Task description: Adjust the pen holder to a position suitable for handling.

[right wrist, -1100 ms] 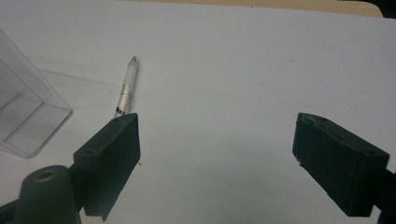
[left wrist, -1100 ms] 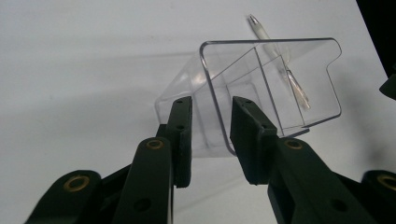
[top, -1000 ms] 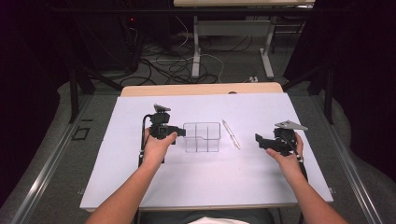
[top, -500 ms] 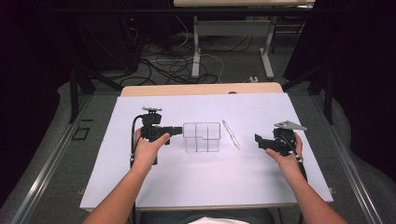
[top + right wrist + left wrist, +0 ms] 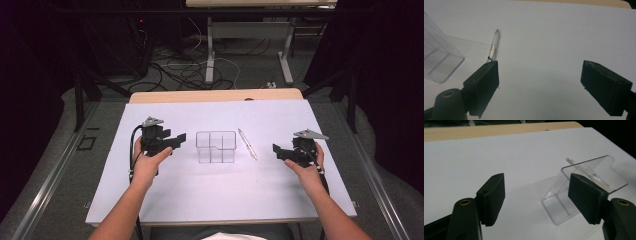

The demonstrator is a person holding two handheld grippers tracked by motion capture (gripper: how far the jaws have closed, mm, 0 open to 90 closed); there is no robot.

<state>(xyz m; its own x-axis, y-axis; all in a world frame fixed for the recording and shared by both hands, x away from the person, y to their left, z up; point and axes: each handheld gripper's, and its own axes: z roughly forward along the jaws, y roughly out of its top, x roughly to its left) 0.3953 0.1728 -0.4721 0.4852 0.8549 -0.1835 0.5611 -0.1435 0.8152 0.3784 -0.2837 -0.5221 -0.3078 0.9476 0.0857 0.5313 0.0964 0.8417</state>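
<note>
A clear plastic box [image 5: 215,146] with compartments stands in the middle of the white table top [image 5: 215,195]. A white pen [image 5: 247,144] lies just to its right. My left gripper [image 5: 176,139] is held to the left of the box, open, with nothing between its fingers. In the left gripper view the box [image 5: 584,192] lies ahead and to the right, partly behind the right finger [image 5: 585,197]. My right gripper [image 5: 278,151] is open and empty, to the right of the pen. In the right gripper view the pen [image 5: 493,46] lies beyond the left finger [image 5: 482,86], and the box corner [image 5: 437,60] is at far left.
A wooden strip [image 5: 215,95] runs along the table's far edge. Beyond it are table legs [image 5: 210,50] and cables [image 5: 180,70] on the floor. Dark surroundings border both sides.
My left gripper has moved left, away from the clear box, and now stands a short gap from it. The right gripper has hardly moved.
</note>
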